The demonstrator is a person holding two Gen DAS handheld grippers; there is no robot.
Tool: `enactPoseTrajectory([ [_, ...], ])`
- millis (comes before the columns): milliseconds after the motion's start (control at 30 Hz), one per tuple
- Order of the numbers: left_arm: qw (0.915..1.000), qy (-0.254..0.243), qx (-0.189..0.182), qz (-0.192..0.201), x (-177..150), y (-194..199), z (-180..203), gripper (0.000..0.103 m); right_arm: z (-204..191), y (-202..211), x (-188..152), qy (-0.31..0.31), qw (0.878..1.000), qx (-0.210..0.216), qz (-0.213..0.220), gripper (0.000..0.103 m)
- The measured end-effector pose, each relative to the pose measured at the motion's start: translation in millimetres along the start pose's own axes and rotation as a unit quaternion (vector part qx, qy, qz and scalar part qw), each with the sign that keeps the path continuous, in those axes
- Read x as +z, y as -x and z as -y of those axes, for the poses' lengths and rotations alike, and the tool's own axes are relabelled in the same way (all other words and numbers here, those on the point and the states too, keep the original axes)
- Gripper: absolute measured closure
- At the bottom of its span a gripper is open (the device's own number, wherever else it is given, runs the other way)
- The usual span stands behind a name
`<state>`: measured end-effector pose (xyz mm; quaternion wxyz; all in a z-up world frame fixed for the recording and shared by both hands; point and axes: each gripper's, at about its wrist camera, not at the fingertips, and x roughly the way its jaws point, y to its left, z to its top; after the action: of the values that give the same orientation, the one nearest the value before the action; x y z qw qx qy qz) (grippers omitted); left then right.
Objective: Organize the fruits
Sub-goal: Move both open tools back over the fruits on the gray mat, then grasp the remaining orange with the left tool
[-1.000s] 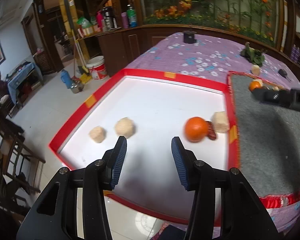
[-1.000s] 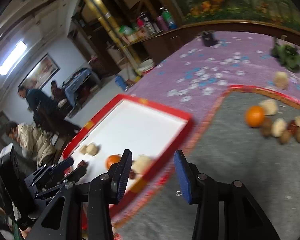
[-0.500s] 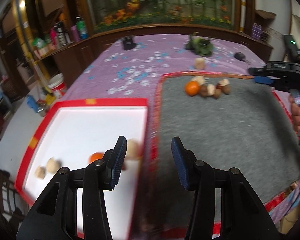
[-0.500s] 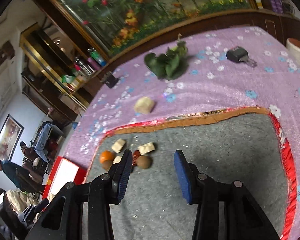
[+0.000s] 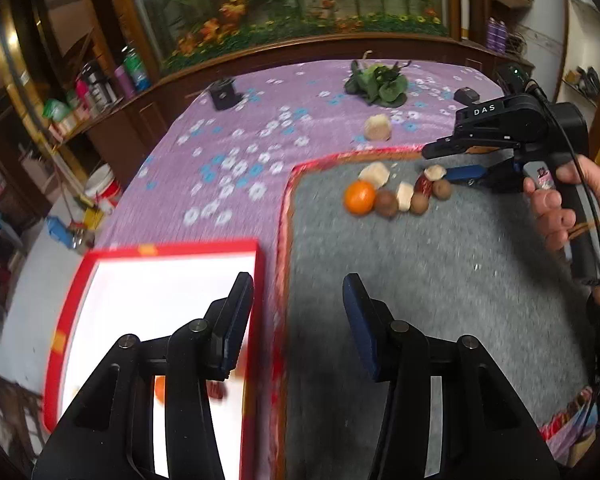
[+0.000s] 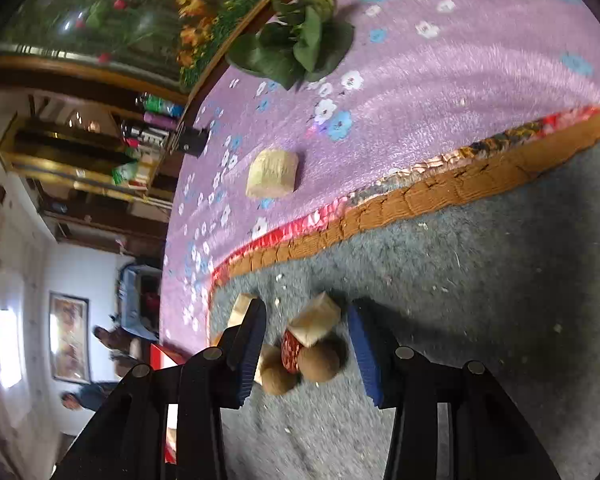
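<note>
1. Right tool [image 6: 306, 344], jaws apart and empty, hangs over the huddled small brown round fruits [image 6: 319, 357] on the grey felt mat [image 6: 480, 280].
2. Closing here risks pinching neighbours together.
3. Left tool [image 5: 298, 312] gapes empty.

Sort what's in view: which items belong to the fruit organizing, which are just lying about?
Job: orange, brown round fruits, red date, pale chunks, grey mat, red-rimmed tray.

Lying about: leafy greens, black box, lone pale chunk on the purple cloth.

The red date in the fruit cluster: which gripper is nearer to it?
Right. The right gripper hangs over the red date, jaws open around it; the left gripper sits far back by the red-rimmed tray.
</note>
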<state>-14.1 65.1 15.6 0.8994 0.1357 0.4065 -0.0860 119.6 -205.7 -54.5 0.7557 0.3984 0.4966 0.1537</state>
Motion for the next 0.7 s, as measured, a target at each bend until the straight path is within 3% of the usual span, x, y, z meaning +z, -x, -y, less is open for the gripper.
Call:
enactPoseTrajectory([
  [100,0.9997,-0.019,-0.013,0.001,20,-11,7,0.057,6,-3,5,-0.010,1.000,0.028,-0.007,0.062],
  [133,0.9995,-0.025,-0.017,0.001,27,-16,10,0.057,8,-3,6,-0.014,0.999,0.034,-0.009,0.067],
  [233,0.9983,-0.051,-0.027,-0.005,46,-34,23,0.057,6,-4,5,0.006,0.999,0.027,-0.022,0.076],
  [467,0.9961,-0.060,-0.045,-0.045,49,-61,38,0.057,-3,-2,-2,0.039,0.999,0.013,-0.018,0.077],
  [633,0.9954,-0.078,-0.023,-0.051,58,-74,39,0.057,6,-1,5,0.027,1.000,0.012,-0.005,0.077],
  [700,0.9924,-0.103,0.011,-0.067,60,-86,39,0.057,13,-1,8,0.011,0.999,0.028,-0.012,0.077],
])
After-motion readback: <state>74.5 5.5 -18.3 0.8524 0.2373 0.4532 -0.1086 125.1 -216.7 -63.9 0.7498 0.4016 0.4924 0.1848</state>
